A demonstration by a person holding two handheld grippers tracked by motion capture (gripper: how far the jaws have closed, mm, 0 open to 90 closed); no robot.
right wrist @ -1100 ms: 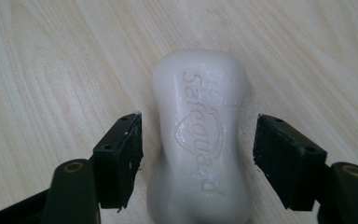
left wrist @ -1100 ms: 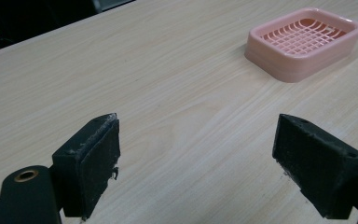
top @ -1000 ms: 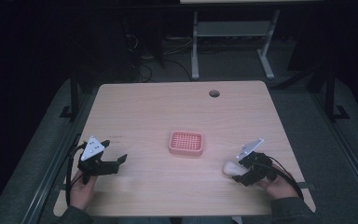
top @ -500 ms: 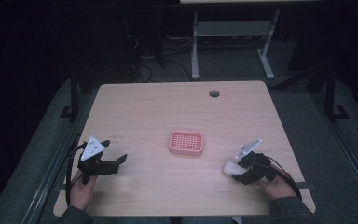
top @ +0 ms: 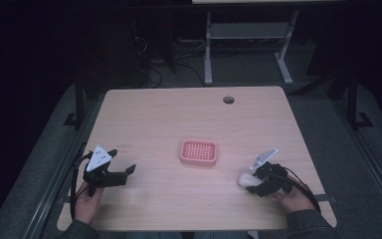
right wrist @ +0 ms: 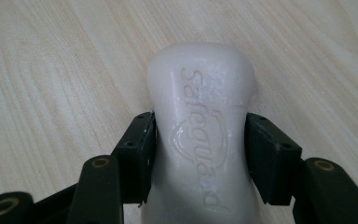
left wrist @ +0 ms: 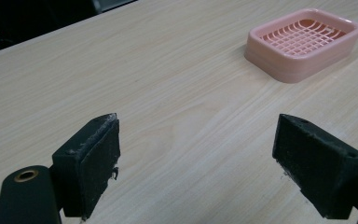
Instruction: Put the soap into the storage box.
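Little has shifted since the earlier frames; right gripper (top: 255,180) is kept at the table's near-right edge, jaws clamped on the soap bar (right wrist: 200,135); so the grasp is judged done, transfer to the soap dish (top: 198,152) left; dish seen empty, mid-table; left gripper (left wrist: 200,163) is held wide open, nothing btw. its jaws.

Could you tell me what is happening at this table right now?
A person is working with a hand-held gripper in each hand. The right gripper is closed on a white bar of soap stamped Safeguard, its jaws pressing both sides of the bar, low over the wooden table near its right front. A pink soap dish sits empty at the table's middle, apart from both grippers. The left gripper rests at the left front, jaws wide apart and holding nothing.
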